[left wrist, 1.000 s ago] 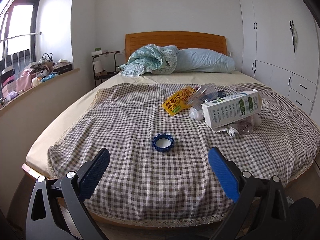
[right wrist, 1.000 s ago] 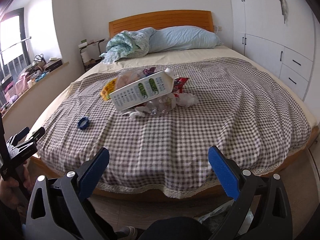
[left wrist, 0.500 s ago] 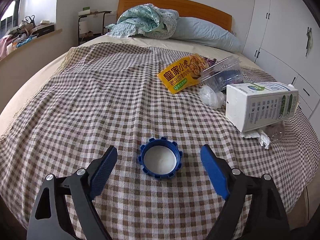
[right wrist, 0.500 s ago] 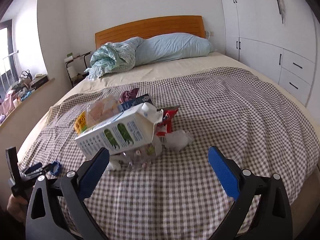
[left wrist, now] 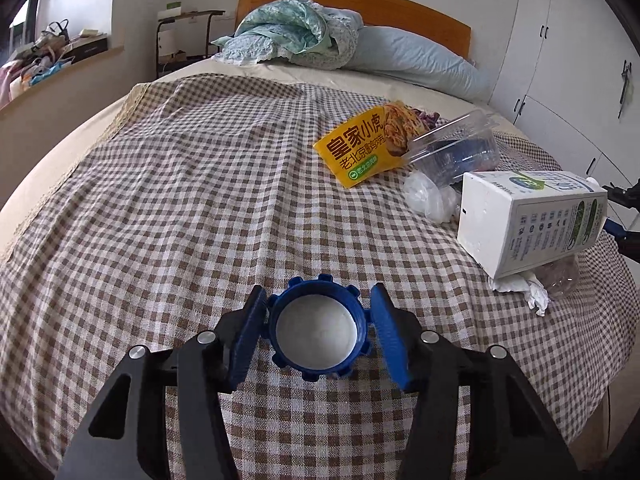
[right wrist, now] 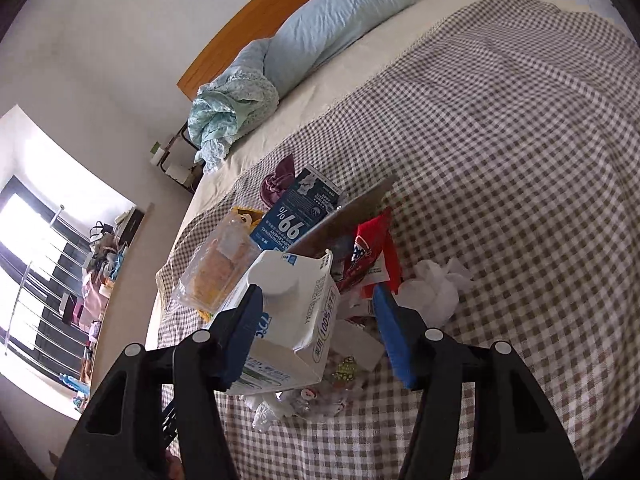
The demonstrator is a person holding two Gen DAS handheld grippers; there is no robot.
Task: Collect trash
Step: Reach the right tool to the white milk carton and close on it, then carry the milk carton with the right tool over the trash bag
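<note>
A blue ridged bottle cap (left wrist: 318,332) lies open side up on the checked bedspread (left wrist: 180,208). My left gripper (left wrist: 318,334) has its fingers on both sides of the cap, touching or nearly touching it. A white milk carton (left wrist: 528,220) lies on a heap of trash: a yellow snack bag (left wrist: 366,146), a clear plastic box (left wrist: 456,152), tissues (left wrist: 432,200). In the right wrist view my right gripper (right wrist: 318,328) straddles the carton's top (right wrist: 296,312); the left finger touches it, the right finger stands apart.
The heap also holds a blue packet (right wrist: 296,216), a red wrapper (right wrist: 372,256), a white tissue wad (right wrist: 436,292) and a crushed clear bottle (left wrist: 560,276). Pillows (left wrist: 408,60) and a headboard lie at the far end. White wardrobes (left wrist: 572,60) stand on the right.
Both grippers moved forward and down over the bed. The left closed in around the blue cap. The right tilted and narrowed around the milk carton's top.
</note>
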